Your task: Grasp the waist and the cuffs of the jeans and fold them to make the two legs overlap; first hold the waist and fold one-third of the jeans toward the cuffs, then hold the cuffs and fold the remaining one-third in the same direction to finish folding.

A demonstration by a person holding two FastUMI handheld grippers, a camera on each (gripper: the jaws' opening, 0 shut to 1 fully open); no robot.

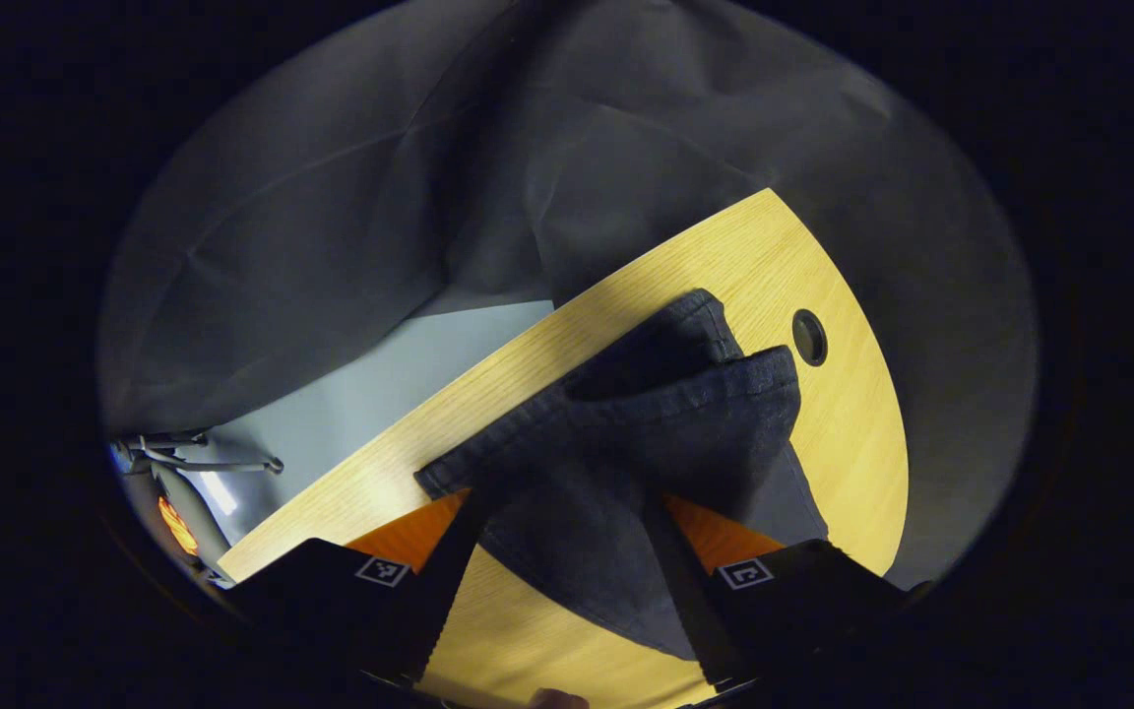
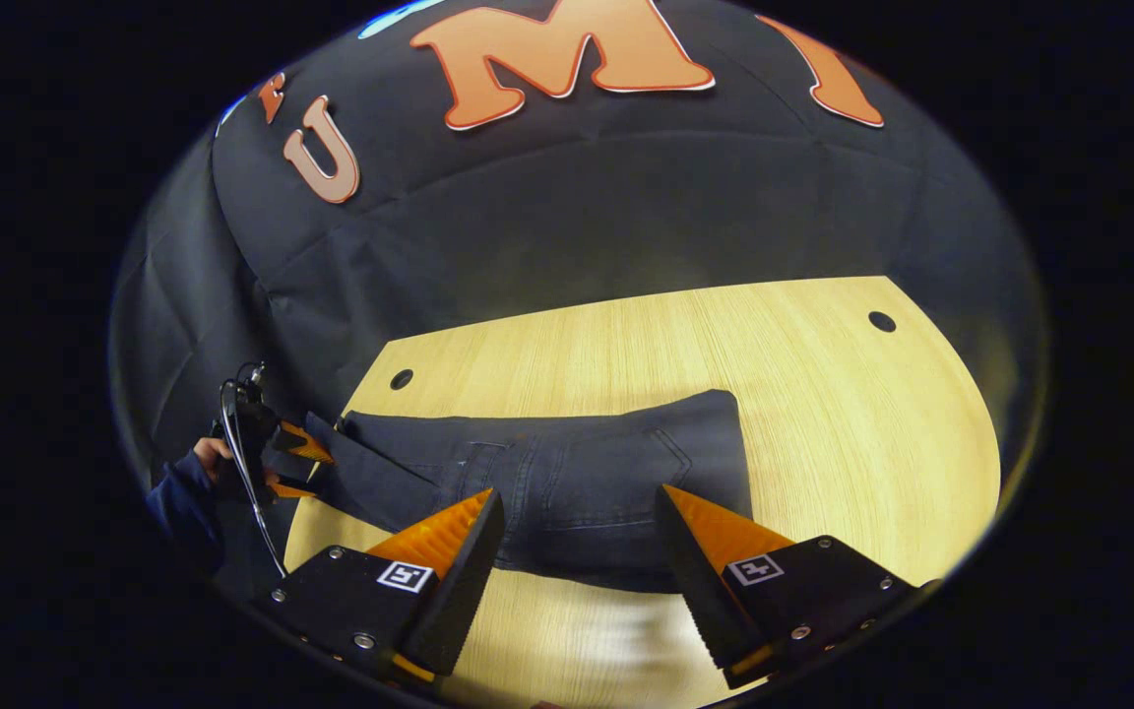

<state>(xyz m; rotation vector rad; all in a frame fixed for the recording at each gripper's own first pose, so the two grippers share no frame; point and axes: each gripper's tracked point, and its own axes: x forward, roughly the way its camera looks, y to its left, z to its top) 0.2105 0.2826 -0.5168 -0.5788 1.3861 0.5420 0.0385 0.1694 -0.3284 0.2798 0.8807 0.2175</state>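
Black cloth walls close in a pale wooden table (image 2: 823,414) with small round holes (image 2: 881,321) near its corners. Dark jeans (image 2: 567,483) lie flat across the table in the right gripper view, stretching from about 9 o'clock toward 3 o'clock, with a back pocket and seams showing. The right tongs (image 2: 577,537) hover just above the near edge of the jeans, fingers (image 2: 449,551) spread wide apart, gripping nothing. At 9 o'clock in that view the left tongs (image 2: 293,463), held by a hand (image 2: 208,455) in a dark sleeve, sit at the end of the jeans, where the cloth lifts off the table; whether they pinch it I cannot tell from there. In the left gripper view the jeans (image 1: 646,433) bunch up between the fingers (image 1: 685,581) and run away toward 1 o'clock over the table (image 1: 823,414), near a hole (image 1: 809,337). The fingers stand apart at their tips with cloth draped across the gap, so I cannot tell whether they clamp it. Grey floor (image 1: 370,394) shows at 9 o'clock.
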